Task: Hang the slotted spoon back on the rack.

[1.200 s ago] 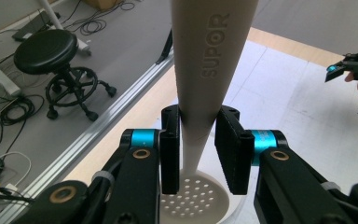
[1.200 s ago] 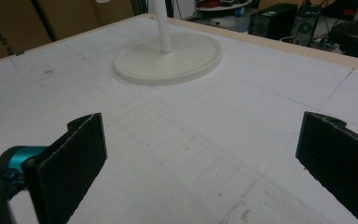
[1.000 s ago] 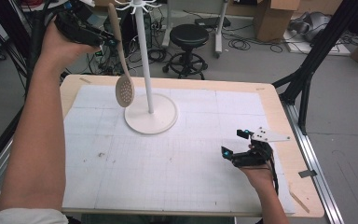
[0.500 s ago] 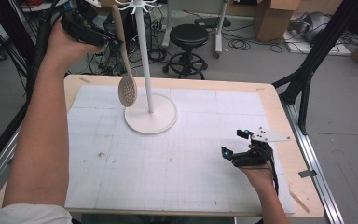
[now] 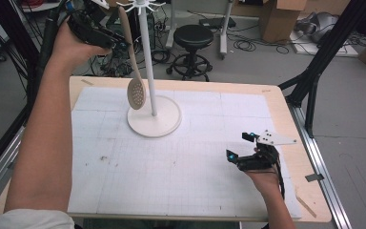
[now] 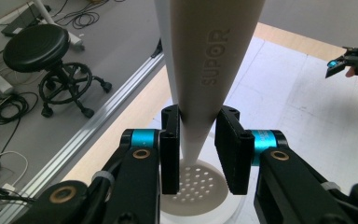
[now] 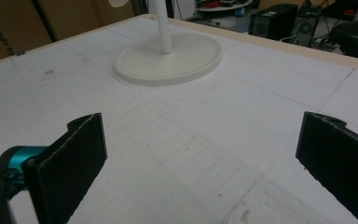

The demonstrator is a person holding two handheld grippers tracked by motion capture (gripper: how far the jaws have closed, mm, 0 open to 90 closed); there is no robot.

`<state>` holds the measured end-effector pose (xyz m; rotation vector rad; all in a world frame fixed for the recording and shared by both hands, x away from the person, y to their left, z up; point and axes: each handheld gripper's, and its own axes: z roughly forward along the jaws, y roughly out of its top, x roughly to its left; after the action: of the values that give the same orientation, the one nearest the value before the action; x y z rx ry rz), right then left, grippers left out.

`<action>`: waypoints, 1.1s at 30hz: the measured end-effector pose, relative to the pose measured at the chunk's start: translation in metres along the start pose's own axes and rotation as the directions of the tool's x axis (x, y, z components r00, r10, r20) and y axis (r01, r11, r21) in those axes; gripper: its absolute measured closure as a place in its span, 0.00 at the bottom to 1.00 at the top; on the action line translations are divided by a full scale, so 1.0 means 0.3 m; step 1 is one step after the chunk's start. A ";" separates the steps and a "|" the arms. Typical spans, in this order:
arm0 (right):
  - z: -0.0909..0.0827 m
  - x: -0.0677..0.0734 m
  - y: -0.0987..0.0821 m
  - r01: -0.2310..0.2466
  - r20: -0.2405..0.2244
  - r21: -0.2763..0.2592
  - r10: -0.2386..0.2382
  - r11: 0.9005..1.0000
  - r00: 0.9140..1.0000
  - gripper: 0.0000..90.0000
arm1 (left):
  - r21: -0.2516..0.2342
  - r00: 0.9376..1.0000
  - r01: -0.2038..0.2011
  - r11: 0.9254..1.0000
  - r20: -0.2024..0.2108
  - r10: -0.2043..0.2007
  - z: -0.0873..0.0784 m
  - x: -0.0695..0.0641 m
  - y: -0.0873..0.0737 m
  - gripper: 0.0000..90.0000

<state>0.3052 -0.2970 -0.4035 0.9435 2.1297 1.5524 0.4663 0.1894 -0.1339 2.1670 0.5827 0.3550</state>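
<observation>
My left gripper (image 5: pixel 116 44) is raised high at the far left and is shut on the handle of a beige slotted spoon (image 5: pixel 136 93). The spoon (image 6: pixel 209 70) hangs between the jaws (image 6: pixel 198 149) with its perforated bowl pointing down, just left of the pole of a white hook stand (image 5: pixel 153 123). The handle's upper end reaches up beside the stand's hooks (image 5: pixel 140 5). My right gripper (image 5: pixel 238 145) rests on the mat at the near right, open, with nothing between its jaws (image 7: pixel 200 158). Ahead of it is the stand's round base (image 7: pixel 168 58).
A white gridded mat (image 5: pixel 195 191) covers most of the wooden table (image 5: pixel 286 109). Behind the table are a black stool (image 5: pixel 193 38), floor cables and cardboard boxes (image 5: pixel 279 16). Black frame struts (image 5: pixel 324 52) rise at the right.
The left gripper has carried the spoon slightly right, closer to the stand's pole. The right gripper has stayed still.
</observation>
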 end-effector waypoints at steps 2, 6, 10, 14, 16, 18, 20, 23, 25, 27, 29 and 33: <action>0.000 0.000 0.000 0.001 0.000 0.000 -0.001 1.000 1.000 0.01 | 0.008 1.000 -0.001 1.000 -0.006 0.001 -0.002 0.000 0.010 0.80; 0.000 0.000 0.000 0.001 0.000 0.000 -0.001 1.000 1.000 0.01 | 0.032 1.000 -0.002 0.999 -0.022 0.003 -0.005 -0.002 0.032 0.80; -0.002 -0.001 0.001 -0.001 0.000 -0.005 0.001 1.000 1.000 0.01 | 0.054 1.000 0.009 0.999 -0.021 -0.008 0.006 0.000 0.029 0.80; -0.004 -0.001 0.002 0.000 -0.001 -0.007 0.000 1.000 1.000 0.01 | 0.059 1.000 0.005 0.998 -0.022 -0.004 0.018 -0.006 0.034 0.80; -0.004 -0.001 0.002 0.000 -0.001 -0.007 0.000 1.000 1.000 0.01 | 0.058 1.000 0.003 0.998 -0.019 -0.002 0.021 -0.008 0.036 0.80; -0.004 0.000 0.002 0.002 -0.001 -0.008 -0.002 1.000 1.000 0.01 | 0.054 1.000 0.004 0.999 -0.016 -0.003 0.026 -0.009 0.039 0.80; -0.004 0.000 0.002 0.001 -0.001 -0.007 -0.001 1.000 1.000 0.01 | 0.053 1.000 0.005 0.999 -0.017 -0.004 0.027 -0.008 0.039 0.80; -0.004 0.000 0.002 0.003 0.000 -0.007 -0.003 1.000 1.000 0.01 | 0.055 1.000 0.011 0.998 -0.022 -0.010 0.022 -0.003 0.035 0.80; -0.003 -0.001 0.002 0.003 0.000 -0.007 -0.003 1.000 1.000 0.01 | 0.062 0.999 0.015 0.998 -0.036 -0.013 0.019 -0.002 0.033 0.80; -0.002 0.000 0.002 0.006 0.000 -0.006 -0.006 1.000 1.000 0.01 | 0.074 0.999 0.026 0.997 -0.050 -0.022 0.019 0.001 0.030 0.80; -0.001 0.003 0.002 0.003 -0.001 -0.002 -0.003 1.000 1.000 0.01 | 0.078 0.998 0.038 0.996 -0.057 -0.034 0.019 0.002 0.026 0.80; -0.002 0.003 0.002 0.001 -0.001 -0.004 -0.001 1.000 1.000 0.01 | 0.079 0.998 0.033 0.996 -0.060 -0.028 0.018 0.005 0.022 0.79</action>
<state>0.3043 -0.2967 -0.4026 0.9397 2.1266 1.5568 0.4717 0.1831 -0.1319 2.2280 0.6722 0.3859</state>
